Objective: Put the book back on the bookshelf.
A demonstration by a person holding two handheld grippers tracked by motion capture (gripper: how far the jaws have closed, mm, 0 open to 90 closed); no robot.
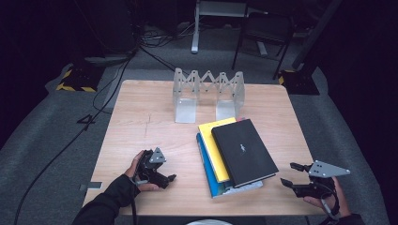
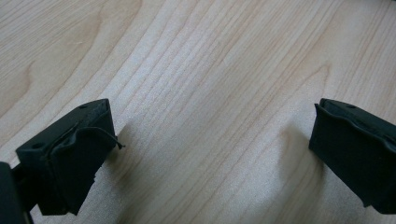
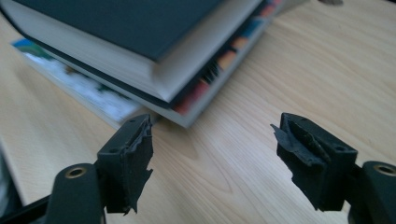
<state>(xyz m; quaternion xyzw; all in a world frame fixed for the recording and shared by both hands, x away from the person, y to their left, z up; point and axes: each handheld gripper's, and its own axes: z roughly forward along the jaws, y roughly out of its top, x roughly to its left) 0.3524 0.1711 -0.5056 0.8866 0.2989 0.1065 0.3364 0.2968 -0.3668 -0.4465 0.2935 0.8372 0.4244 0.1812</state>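
Stack of 3 books [image 1: 237, 157] — black one on top — lying flat.

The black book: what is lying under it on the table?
Under the black book lies a yellow book, and beneath that a blue-edged one. Their covers are mostly hidden; whether anything else lies between them cannot be seen.

Stacked books [image 1: 237, 157] on table [image 1: 141, 122], bookend rack [image 1: 209, 93] behind them

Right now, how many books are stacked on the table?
3: black book on top, yellow book beneath it, blue book at the bottom. More could be hidden between.
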